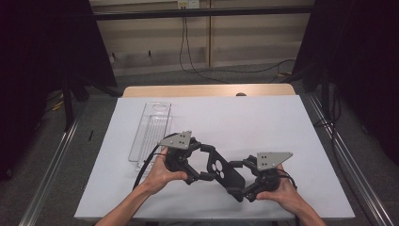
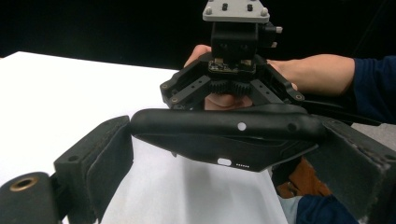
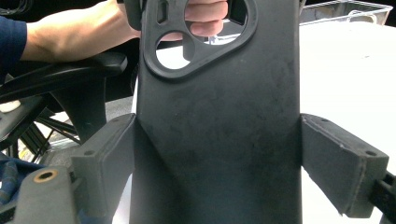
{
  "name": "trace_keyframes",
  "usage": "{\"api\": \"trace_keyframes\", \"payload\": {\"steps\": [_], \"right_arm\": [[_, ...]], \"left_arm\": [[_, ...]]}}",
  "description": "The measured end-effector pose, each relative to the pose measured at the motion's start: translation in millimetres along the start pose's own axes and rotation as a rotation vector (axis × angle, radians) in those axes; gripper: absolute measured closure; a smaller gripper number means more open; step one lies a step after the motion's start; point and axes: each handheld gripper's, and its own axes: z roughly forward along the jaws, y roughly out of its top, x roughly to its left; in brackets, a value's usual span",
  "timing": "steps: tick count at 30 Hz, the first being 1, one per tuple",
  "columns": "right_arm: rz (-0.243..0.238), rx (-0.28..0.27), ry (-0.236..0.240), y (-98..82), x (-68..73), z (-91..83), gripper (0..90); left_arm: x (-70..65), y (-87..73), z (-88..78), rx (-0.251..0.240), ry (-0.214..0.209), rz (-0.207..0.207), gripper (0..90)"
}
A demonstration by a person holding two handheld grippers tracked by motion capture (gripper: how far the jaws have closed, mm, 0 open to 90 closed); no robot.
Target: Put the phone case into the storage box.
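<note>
We hold a black phone case (image 1: 225, 172) in the air between both claws, at about 6 o'clock over the white surface (image 1: 244, 122). The right claw (image 3: 217, 163) clamps its long sides; the left claw (image 2: 224, 140) grips its camera end. The clear tray (image 1: 151, 132) at 10 o'clock lies empty, so we judge the placing is not done. The inside of the case is hidden from us.
</note>
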Motion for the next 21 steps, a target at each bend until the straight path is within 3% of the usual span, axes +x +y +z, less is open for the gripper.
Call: {"api": "trace_keyframes", "payload": {"steps": [13,21], "right_arm": [[0.004,0.011,0.029,-0.7,0.2,1.1,14.2],[0.012,0.015,0.035,-1.1,0.0,1.5,14.3]], "left_arm": [[0.3,-0.3,3.5,-0.005,-0.04,0.01,10.4],[-0.5,0.3,4.6,-0.007,-0.037,0.014,10.5]]}}
